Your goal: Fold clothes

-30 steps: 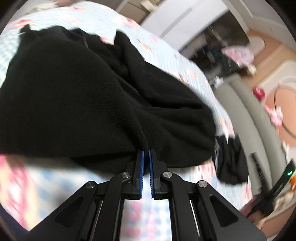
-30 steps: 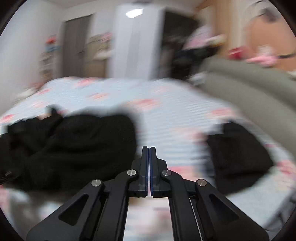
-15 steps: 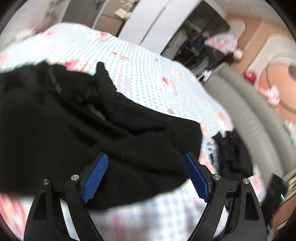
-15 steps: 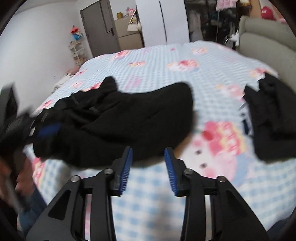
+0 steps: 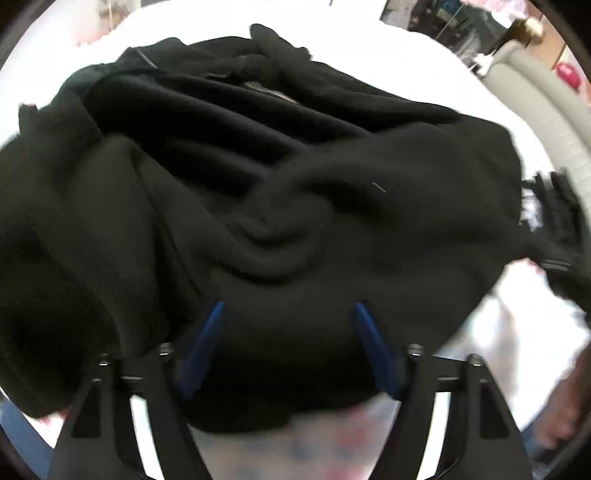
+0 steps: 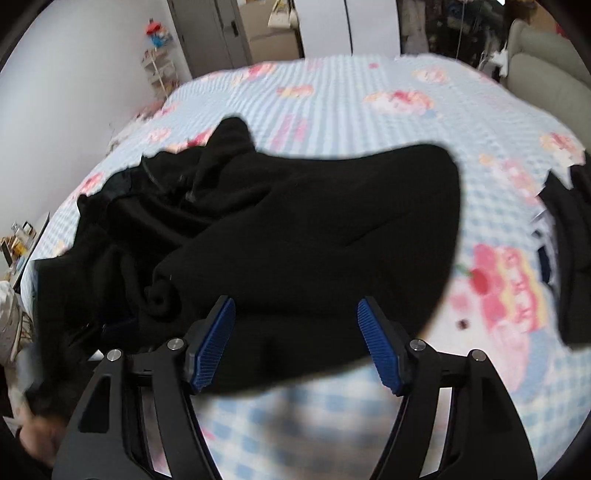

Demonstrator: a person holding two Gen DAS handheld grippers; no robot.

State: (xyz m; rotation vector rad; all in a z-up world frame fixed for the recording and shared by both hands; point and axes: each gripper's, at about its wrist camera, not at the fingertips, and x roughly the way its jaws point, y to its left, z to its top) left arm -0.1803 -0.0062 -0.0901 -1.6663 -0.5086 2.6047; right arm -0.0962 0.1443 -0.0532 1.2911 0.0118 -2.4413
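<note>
A crumpled black fleece garment (image 5: 295, 184) lies in a heap on the bed and fills most of the left wrist view. My left gripper (image 5: 289, 303) points steeply down at it. Its jaws are closing with a fold of the fleece between the blue pads (image 5: 207, 339), which do not press on it. In the right wrist view the same garment (image 6: 295, 229) spreads across the middle of the bed. My right gripper (image 6: 296, 300) hovers over its near edge, jaws opening, with fleece below the gap and nothing gripped.
The bed has a light blue checked cover with pink prints (image 6: 332, 96). A second dark garment (image 6: 569, 258) lies at the bed's right edge. A grey sofa (image 6: 546, 74) stands to the right, with white wardrobe doors (image 6: 325, 26) and a small shelf (image 6: 159, 62) behind.
Both grippers were shut a second ago and now stand open. The left one dropped close onto the fleece and narrowed from its widest. The right one tipped down toward the garment and widened.
</note>
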